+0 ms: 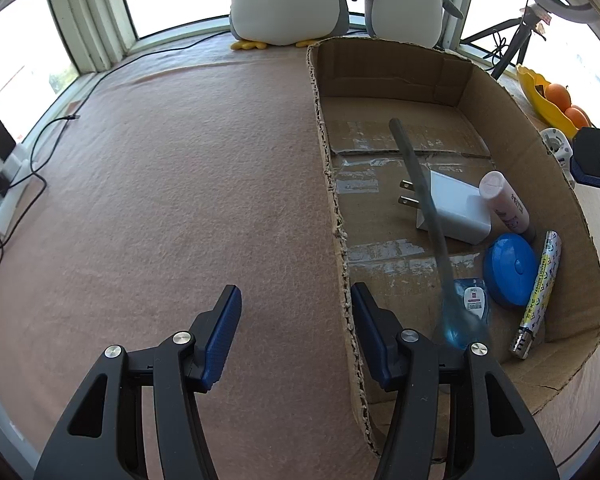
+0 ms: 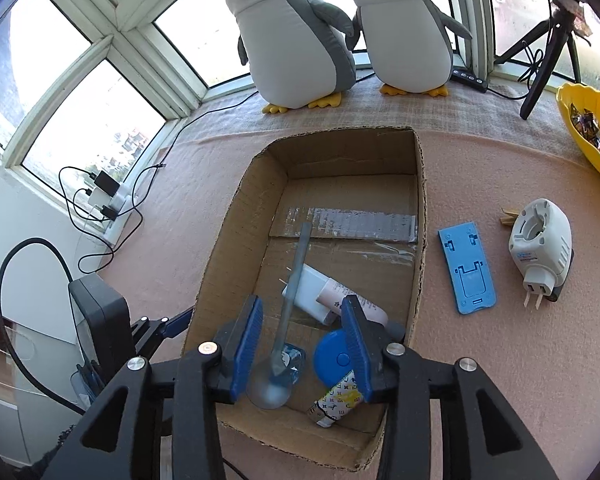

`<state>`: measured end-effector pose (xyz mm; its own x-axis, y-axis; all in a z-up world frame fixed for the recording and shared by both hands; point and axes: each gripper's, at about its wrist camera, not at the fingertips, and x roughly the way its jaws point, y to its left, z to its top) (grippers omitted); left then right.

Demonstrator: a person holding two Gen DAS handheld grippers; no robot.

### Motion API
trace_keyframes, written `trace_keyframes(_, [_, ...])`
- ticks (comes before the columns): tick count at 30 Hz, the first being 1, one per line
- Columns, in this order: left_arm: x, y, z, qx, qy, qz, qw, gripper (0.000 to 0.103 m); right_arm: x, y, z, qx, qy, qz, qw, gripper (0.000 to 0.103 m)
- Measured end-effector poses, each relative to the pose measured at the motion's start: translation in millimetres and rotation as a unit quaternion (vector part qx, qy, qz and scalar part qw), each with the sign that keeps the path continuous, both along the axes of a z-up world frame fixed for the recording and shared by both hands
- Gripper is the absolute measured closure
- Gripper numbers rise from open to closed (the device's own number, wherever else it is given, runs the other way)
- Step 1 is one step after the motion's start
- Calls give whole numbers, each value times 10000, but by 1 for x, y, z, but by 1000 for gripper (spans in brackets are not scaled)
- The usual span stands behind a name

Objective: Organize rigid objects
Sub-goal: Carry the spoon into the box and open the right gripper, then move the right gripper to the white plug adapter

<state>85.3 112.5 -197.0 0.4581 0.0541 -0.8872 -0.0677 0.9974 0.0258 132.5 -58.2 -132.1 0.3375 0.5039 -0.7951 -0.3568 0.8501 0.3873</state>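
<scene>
An open cardboard box (image 1: 512,92) (image 2: 236,216) lies on the pink felt table. Inside it are a translucent plastic spoon (image 1: 420,196) (image 2: 290,292), a white plug charger (image 1: 456,208) (image 2: 312,288), a pink tube (image 1: 504,204) (image 2: 364,304), a blue round case (image 1: 510,270) (image 2: 332,356), a patterned lighter (image 1: 538,292) (image 2: 336,402) and a small blue packet (image 1: 474,300) (image 2: 292,360). My left gripper (image 1: 296,320) is open and empty, straddling the box's left wall. My right gripper (image 2: 302,328) is open and empty above the box's near end. A blue phone stand (image 2: 466,266) and a white plug-in device (image 2: 540,244) (image 1: 556,146) lie on the felt right of the box.
Two plush penguins (image 2: 296,40) stand at the window behind the box. A yellow bowl with oranges (image 1: 548,100) (image 2: 588,128) sits at the far right, by a tripod (image 2: 540,80). A power strip with cables (image 2: 108,196) (image 1: 4,160) lies at the left edge. A wooden clip (image 2: 508,216) lies near the plug-in device.
</scene>
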Motion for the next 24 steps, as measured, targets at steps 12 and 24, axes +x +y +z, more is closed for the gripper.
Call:
trace_keyframes(12, [-2,0,0,13,-29,4,10000,47,-16,-42,21,-9,-194,-530,9984,62])
trace_keyframes(24, [1,-2,0,190,8,-158,9997,43,-27,-106,29,-257,-237,-1208,9921,62])
